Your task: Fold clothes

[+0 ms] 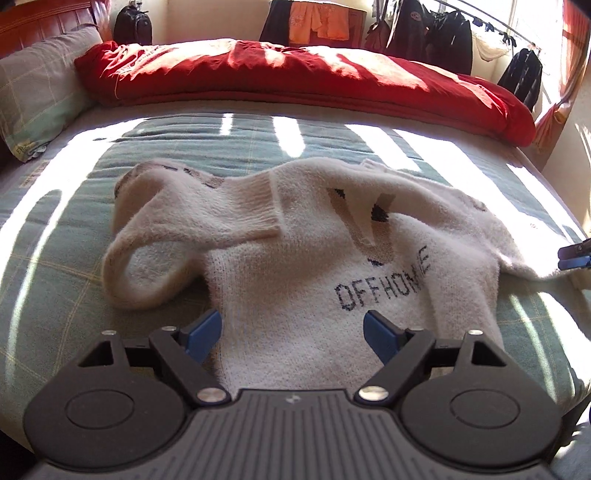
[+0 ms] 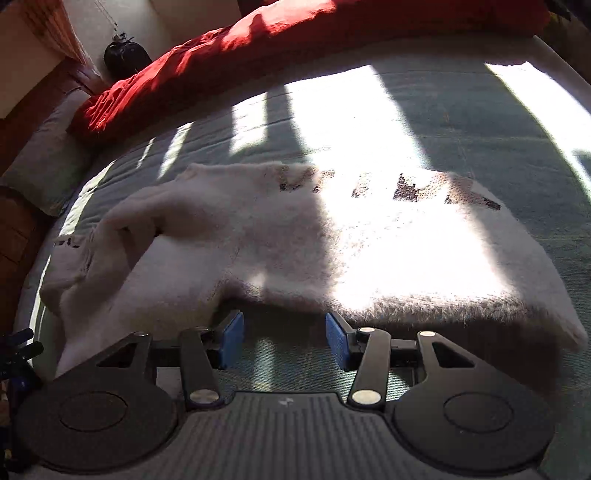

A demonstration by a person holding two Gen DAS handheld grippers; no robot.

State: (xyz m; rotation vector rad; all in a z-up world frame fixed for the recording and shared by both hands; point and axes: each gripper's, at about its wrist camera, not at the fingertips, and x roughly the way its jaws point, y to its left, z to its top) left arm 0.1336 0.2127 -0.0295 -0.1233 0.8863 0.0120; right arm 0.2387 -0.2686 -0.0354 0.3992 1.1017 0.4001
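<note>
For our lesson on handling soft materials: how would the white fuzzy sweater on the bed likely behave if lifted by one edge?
The white sweater would probably droop limply, since its sleeve already lies looped and crumpled. Its fuzzy knit likely grips rather than slips.

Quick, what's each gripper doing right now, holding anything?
Left gripper: open, holding nothing, over the sweater.
Right gripper: open, holding nothing, just short of the sweater's edge.

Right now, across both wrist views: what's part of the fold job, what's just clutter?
In the job:
- white sweater, one sleeve folded across its front
- left gripper, open above the sweater
- right gripper, open, nothing between the pads

Lying about:
- red quilt
- pillow
- black backpack
- hanging clothes
- green bedsheet as work surface
</note>
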